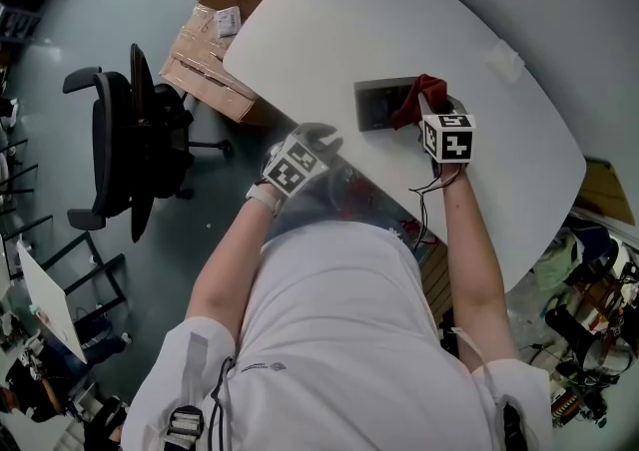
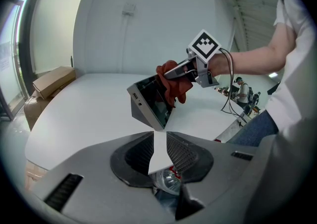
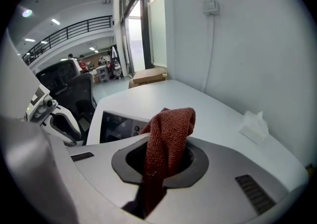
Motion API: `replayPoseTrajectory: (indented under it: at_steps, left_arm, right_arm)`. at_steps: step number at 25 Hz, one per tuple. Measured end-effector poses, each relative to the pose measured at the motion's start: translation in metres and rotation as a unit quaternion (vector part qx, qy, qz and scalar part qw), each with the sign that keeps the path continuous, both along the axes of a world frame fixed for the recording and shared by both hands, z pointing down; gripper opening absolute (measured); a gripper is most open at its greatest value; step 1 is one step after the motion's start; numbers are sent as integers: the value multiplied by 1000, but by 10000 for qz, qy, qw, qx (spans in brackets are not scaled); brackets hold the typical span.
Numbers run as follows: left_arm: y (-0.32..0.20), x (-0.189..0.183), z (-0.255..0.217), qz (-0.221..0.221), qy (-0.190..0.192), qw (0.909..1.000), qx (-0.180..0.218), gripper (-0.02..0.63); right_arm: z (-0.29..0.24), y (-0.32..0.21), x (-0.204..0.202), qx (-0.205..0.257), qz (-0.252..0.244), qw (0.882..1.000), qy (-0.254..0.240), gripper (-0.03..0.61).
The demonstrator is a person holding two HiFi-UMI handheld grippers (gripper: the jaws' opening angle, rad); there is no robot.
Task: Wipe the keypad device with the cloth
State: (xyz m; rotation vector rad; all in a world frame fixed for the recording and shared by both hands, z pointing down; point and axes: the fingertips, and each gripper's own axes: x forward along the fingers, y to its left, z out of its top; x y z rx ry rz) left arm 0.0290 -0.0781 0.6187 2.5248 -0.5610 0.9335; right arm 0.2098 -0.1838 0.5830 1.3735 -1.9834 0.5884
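White curved counter (image 1: 329, 30): grey wedge keypad device (image 1: 379, 105) lying left-to-right, right end touched by red terry cloth (image 1: 412, 100) pinched in fingers of right gripper (image 1: 429, 110). Fingers of left gripper (image 1: 318, 140) parted, empty, lower left.

cloth (image 3: 166, 139): rust red
keypad device (image 2: 147, 104): grey case, dark face
table (image 1: 329, 30): plain white
office chair (image 1: 130, 140): black
cardboard boxes (image 1: 210, 75): brown

On the table (image 1: 329, 30), cloth (image 1: 415, 102) touches keypad device (image 1: 379, 105).
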Motion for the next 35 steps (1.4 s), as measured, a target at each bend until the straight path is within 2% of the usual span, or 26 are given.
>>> replayPoseTrajectory:
  at_steps: [8, 16, 24, 29, 35]
  left_arm:
    - [1, 2, 3, 76, -11, 10000, -6, 64]
    - [5, 3, 3, 80, -15, 10000, -25, 64]
    - [8, -1, 3, 23, -42, 10000, -50, 64]
    - [11, 2, 4, 35, -5, 10000, -31, 64]
    - [14, -2, 1, -47, 0, 10000, 5, 64]
  right_arm:
    - [22, 17, 6, -234, 112, 9996, 59, 54]
    - [67, 54, 14, -790, 81, 9963, 325, 54]
    - [75, 66, 11, -887, 90, 9950, 448, 54]
    - [72, 71, -6, -897, -119, 9948, 465, 54]
    - [70, 80, -49, -873, -606, 9938, 325, 54]
